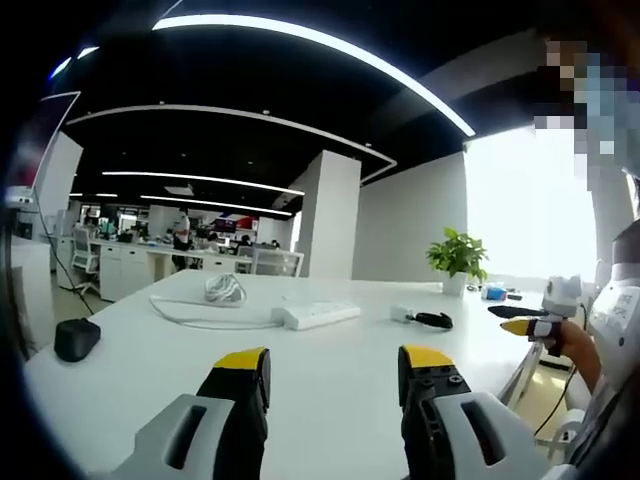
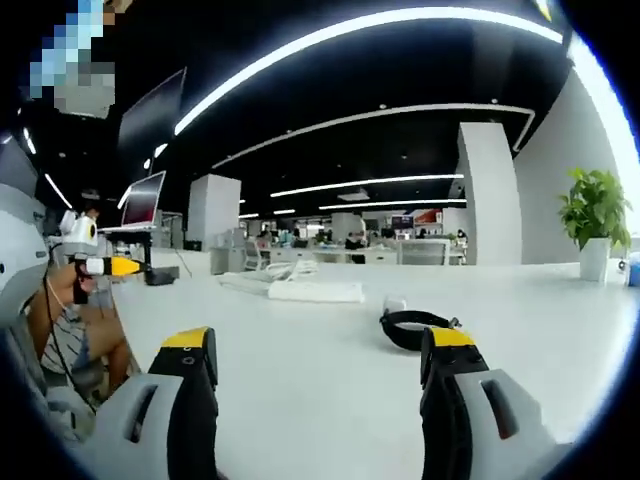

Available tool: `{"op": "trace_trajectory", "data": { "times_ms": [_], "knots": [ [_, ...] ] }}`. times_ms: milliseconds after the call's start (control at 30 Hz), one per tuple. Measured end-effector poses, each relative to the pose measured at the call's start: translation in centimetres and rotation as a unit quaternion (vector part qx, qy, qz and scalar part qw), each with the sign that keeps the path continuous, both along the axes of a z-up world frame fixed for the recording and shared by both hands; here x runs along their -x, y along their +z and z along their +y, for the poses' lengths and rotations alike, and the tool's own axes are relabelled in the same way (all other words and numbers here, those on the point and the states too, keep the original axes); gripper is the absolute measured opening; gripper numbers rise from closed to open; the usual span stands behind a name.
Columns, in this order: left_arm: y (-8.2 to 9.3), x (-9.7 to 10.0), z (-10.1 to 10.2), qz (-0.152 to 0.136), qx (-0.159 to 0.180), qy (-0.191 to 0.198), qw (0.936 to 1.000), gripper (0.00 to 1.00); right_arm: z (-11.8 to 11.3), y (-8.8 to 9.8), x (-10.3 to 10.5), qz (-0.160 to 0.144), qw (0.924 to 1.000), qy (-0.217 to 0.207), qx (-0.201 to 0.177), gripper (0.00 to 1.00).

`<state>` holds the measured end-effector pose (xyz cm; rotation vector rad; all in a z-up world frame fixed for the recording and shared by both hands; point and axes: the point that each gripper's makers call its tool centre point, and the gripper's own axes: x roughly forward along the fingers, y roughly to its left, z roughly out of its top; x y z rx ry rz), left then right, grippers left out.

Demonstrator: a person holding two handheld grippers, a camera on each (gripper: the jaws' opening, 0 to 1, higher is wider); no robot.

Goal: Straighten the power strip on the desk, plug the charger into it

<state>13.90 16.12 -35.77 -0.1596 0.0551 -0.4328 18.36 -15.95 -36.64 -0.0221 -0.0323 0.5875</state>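
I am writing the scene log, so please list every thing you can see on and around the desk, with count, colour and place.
power strip: one, white, middle of the desk, lying at an angle
strip cable: one, white, looped and coiled on the desk beside the strip
charger: one, white, on the desk apart from the strip
charger cable: one, black, coiled beside the charger
mouse: one, black, near a desk edge
potted plant: one, green in a white pot, far side of the desk
desk: one, white
left gripper: grey, yellow tips, open, holding nothing
right gripper: grey, yellow tips, open, holding nothing
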Motion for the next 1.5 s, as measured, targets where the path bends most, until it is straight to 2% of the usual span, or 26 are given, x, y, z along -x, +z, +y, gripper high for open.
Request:
{"op": "trace_trajectory", "data": {
  "times_ms": [67, 100, 200, 400, 500, 633, 833, 933, 1033, 1233, 1367, 1500],
  "knots": [
    [0.0, 0.0, 0.0, 0.0, -0.003, 0.0, 1.0, 0.5, -0.1, -0.3, -0.1, 0.002, 0.9999, -0.002, 0.014, 0.84],
    [-0.1, -0.1, 0.1, 0.001, -0.002, 0.002, 1.0, 0.5, 0.0, -0.7, -0.1, 0.008, 0.9995, 0.003, 0.029, 0.84],
    [0.0, -0.2, 0.1, -0.001, 0.0, 0.002, 1.0, 0.49, 0.6, -1.3, -0.2, 0.024, 0.9986, 0.019, 0.043, 0.81],
    [-0.1, -0.5, -0.1, 0.002, -0.005, 0.001, 1.0, 0.49, 1.7, -0.6, -0.6, 0.023, 0.9983, 0.048, 0.025, 0.8],
    [0.2, -0.8, -0.1, 0.0, -0.007, -0.001, 1.0, 0.47, 2.1, -0.2, -1.1, 0.018, 0.9979, 0.054, 0.03, 0.79],
    [0.6, -1.5, -0.2, -0.004, -0.006, -0.011, 0.9999, 0.38, 2.4, 1.1, -2.2, -0.005, 0.9973, 0.06, 0.041, 0.78],
    [0.6, -2.5, -0.7, -0.005, -0.009, -0.019, 0.9998, 0.43, 2.8, 1.7, -3.8, -0.024, 0.9958, 0.071, 0.054, 0.76],
    [0.9, -2.7, -1.3, -0.01, 0.018, -0.04, 0.999, 0.44, 3.4, 1.2, -4.6, -0.03, 0.9932, 0.078, 0.081, 0.75],
    [1.2, -3.1, -1.4, -0.012, 0.028, -0.044, 0.9985, 0.44, 4.3, 1.0, -5.1, -0.026, 0.9919, 0.096, 0.079, 0.73],
    [1.2, -4.0, -1.3, -0.016, 0.002, -0.036, 0.9992, 0.49, 5.2, 1.3, -6.2, -0.034, 0.9895, 0.111, 0.086, 0.73],
    [0.8, -4.9, -1.2, -0.018, -0.021, -0.031, 0.9991, 0.49, 5.3, 1.3, -7.4, -0.044, 0.9874, 0.11, 0.105, 0.71],
    [0.2, -5.9, -1.0, -0.015, -0.039, -0.029, 0.9987, 0.51, 5.5, 1.4, -8.5, -0.043, 0.9868, 0.12, 0.1, 0.72]
  ]
}}
